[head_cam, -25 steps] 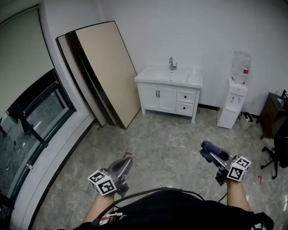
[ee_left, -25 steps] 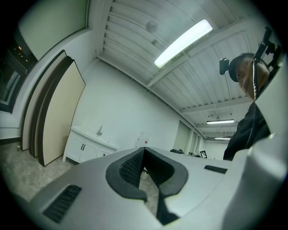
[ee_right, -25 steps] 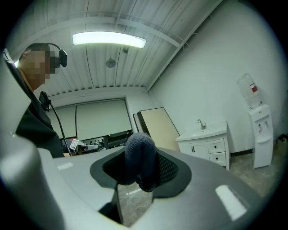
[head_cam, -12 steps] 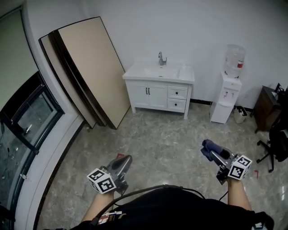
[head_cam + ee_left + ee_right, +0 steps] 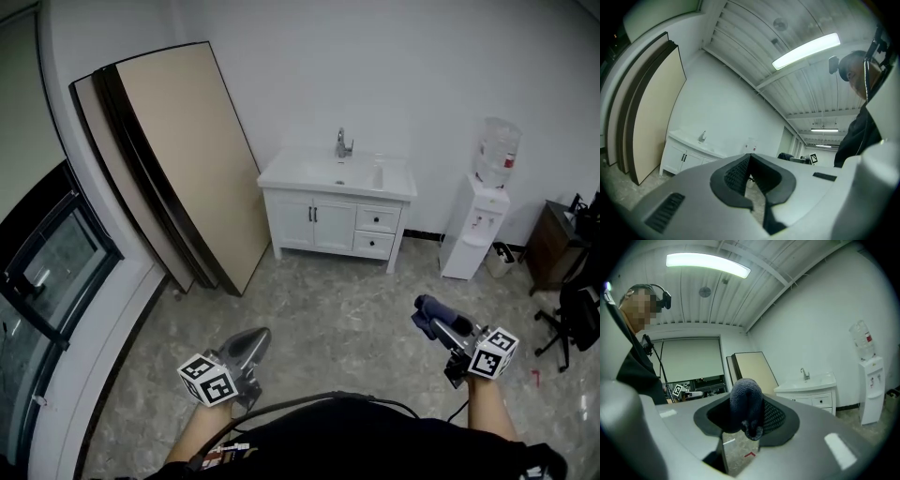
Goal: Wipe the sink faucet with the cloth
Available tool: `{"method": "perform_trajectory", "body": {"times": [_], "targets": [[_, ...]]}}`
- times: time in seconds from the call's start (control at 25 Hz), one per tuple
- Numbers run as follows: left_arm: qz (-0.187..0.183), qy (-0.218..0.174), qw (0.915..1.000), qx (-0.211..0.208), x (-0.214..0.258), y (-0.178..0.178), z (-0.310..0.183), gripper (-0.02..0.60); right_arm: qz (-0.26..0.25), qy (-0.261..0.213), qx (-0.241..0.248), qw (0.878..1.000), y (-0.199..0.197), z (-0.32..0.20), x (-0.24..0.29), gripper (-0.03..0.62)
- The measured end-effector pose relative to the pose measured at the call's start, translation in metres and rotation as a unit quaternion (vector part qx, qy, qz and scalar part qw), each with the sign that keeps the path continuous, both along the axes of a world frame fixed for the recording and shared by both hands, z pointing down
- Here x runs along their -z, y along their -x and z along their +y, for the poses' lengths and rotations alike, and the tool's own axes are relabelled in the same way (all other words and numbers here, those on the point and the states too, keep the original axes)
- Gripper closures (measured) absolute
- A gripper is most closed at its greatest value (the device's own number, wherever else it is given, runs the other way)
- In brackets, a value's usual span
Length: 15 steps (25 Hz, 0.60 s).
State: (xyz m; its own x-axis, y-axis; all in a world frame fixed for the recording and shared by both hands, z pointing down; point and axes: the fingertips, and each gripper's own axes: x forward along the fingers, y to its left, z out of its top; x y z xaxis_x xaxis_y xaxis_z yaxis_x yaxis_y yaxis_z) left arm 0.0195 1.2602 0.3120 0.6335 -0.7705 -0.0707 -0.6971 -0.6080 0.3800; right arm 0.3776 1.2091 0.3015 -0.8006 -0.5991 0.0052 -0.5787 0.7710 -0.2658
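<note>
In the head view, the person stands on the grey stone floor [image 5: 347, 309], well apart from the white sink [image 5: 339, 174], whose cabinet is set against the far wall. The faucet [image 5: 343, 143] rises upright at the middle of the back edge of that surface. A water dispenser [image 5: 487, 202] stands just beside the cabinet's right end, and tall boards [image 5: 178, 159] lean on the wall to its left. The left tool [image 5: 255, 336] is held low at the left and the right tool [image 5: 429, 319] low at the right, both pointing toward the sink. A dark blue-grey cloth [image 5: 437, 310] sticks out from the right tool's tip.

In the left gripper view, the left tool's two jaws meet at their tips with nothing between them; only a small gap shows behind the tips. The sink and faucet appear small and far off at the left, beyond the leaning boards.

In the right gripper view, the right tool's jaws are closed on the cloth, which bulges up as a rounded wad above the pads. The faucet shows to the right, at the surface's back edge by the wall, well apart from the cloth.
</note>
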Motion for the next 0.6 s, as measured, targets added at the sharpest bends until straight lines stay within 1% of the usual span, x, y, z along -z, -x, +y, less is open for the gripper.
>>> {"method": "perform_trajectory", "body": {"times": [0.12, 0.2, 0.32, 0.44, 0.6], "targets": [[0.002, 0.001, 1.0000, 0.002, 0.004, 0.049, -0.028, 0.589, -0.012, -0.001, 0.000, 1.000, 0.050, -0.033, 0.005, 0.451], [0.000, 0.004, 1.0000, 0.006, 0.003, 0.081, -0.041, 0.589, -0.009, -0.002, 0.006, 1.000, 0.083, -0.047, 0.006, 0.451], [0.000, 0.004, 0.9999, 0.016, 0.003, 0.119, -0.061, 0.589, -0.001, -0.001, 0.008, 1.000, 0.116, -0.068, 0.006, 0.451], [0.004, 0.009, 0.9997, 0.021, -0.001, 0.143, -0.085, 0.589, 0.003, 0.002, 0.007, 1.000, 0.134, -0.090, 0.005, 0.451], [0.006, 0.016, 0.9996, 0.022, -0.010, 0.151, -0.104, 0.589, 0.006, 0.008, 0.003, 1.000, 0.140, -0.113, -0.003, 0.451]]}}
